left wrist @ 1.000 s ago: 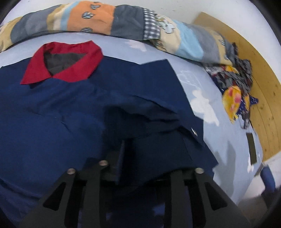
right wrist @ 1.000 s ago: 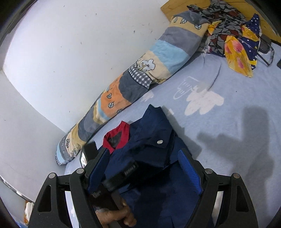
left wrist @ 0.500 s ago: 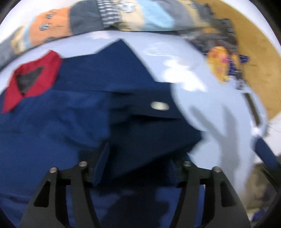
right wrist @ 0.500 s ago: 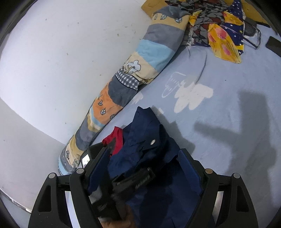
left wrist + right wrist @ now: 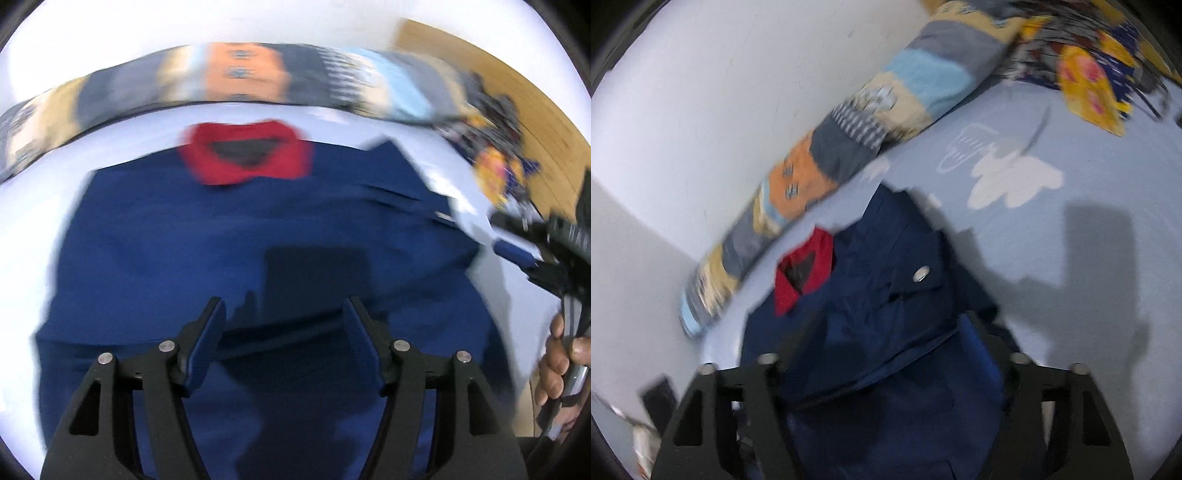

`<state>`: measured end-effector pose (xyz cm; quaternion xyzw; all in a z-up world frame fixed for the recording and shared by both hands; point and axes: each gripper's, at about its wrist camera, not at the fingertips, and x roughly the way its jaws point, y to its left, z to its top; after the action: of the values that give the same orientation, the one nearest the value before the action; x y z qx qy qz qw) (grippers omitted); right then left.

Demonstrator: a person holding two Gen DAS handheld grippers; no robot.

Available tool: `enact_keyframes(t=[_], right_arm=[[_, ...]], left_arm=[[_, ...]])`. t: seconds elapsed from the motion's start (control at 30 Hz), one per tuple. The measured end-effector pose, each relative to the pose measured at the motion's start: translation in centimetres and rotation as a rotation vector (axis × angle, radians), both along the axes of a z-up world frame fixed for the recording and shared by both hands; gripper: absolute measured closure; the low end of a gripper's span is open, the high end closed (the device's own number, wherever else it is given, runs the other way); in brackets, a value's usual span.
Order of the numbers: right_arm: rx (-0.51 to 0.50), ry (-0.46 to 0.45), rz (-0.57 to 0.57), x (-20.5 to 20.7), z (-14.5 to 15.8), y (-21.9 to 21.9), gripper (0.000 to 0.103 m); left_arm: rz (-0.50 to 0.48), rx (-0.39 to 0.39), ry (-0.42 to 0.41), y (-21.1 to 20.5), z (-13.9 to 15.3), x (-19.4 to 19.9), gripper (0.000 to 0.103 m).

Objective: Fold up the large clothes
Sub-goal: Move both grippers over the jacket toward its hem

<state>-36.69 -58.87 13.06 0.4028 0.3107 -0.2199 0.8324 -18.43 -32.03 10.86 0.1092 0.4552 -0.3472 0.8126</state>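
A navy jacket [image 5: 258, 240] with a red collar [image 5: 247, 151] lies spread on a light-blue bed sheet [image 5: 55, 166], its right sleeve folded in over the body. My left gripper [image 5: 286, 328] hovers above the jacket's lower middle. Its jaws are opening and no cloth is between them. In the right wrist view the jacket [image 5: 886, 332] shows a silver snap [image 5: 921, 275] on the folded sleeve. My right gripper [image 5: 886, 354] is at the jacket's right edge. Its jaws are closing with navy fabric bunched between them, the pads still apart. The left wrist view shows the right gripper [image 5: 517, 254] and the hand [image 5: 557, 362] holding it.
A rolled patchwork quilt [image 5: 240, 74] lies along the white wall behind the jacket. A heap of colourful clothes [image 5: 1082, 74] sits at the far right corner by a wooden board [image 5: 498, 74]. Bare sheet [image 5: 1071, 258] with a white cloud print stretches right of the jacket.
My left gripper let go of the folded sleeve, opened and pulled back, leaving the right wrist view. My right gripper came down onto the jacket's right edge and its jaws narrowed.
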Motion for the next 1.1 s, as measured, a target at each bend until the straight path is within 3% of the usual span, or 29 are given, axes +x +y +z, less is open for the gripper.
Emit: enact_keyframes(t=[0.07, 0.13, 0.2, 0.3, 0.4, 0.47, 0.57, 0.7, 0.93, 1.1], right_arm=[[-0.036, 0.066, 0.055, 2.2, -0.8, 1.2, 0.050], [-0.060, 0.127, 0.067, 3.6, -1.8, 1.8, 0.050], [-0.096, 0.190, 0.070, 4.5, -2.7, 2.1, 0.051], [-0.090, 0.287, 0.064, 5.4, -4.9, 1.7, 0.050], [-0.059, 0.351, 0.090, 6.2, -7.2, 1.6, 0.050], [-0.078, 0.367, 0.080, 6.2, -6.6, 2.2, 0.048], [-0.067, 0.279, 0.083, 5.4, -4.1, 3.5, 0.048], [-0.070, 0.181, 0.146, 3.9, -0.9, 6.8, 0.048], [-0.181, 0.103, 0.244, -0.8, 2.5, 12.6, 0.048], [-0.214, 0.059, 0.289, -4.6, 3.9, 15.3, 0.047]], left_arm=[[0.093, 0.009, -0.022, 3.1, -0.8, 2.4, 0.037], [0.187, 0.013, -0.035, 5.4, -2.3, 4.5, 0.037], [0.249, 0.000, 0.004, 7.6, -4.5, 6.4, 0.037], [0.233, 0.060, 0.109, 8.3, -8.0, 8.3, 0.037], [0.209, 0.088, 0.076, 8.2, -7.6, 7.8, 0.036], [0.211, 0.035, 0.049, 8.4, -5.8, 7.0, 0.036], [0.214, -0.047, -0.001, 9.4, -2.5, 5.7, 0.036], [0.228, -0.083, -0.033, 11.0, 0.2, 4.2, 0.036], [0.273, -0.203, 0.051, 15.4, 2.5, 0.0, 0.036], [0.240, -0.192, -0.062, 17.0, 4.0, -5.3, 0.036]])
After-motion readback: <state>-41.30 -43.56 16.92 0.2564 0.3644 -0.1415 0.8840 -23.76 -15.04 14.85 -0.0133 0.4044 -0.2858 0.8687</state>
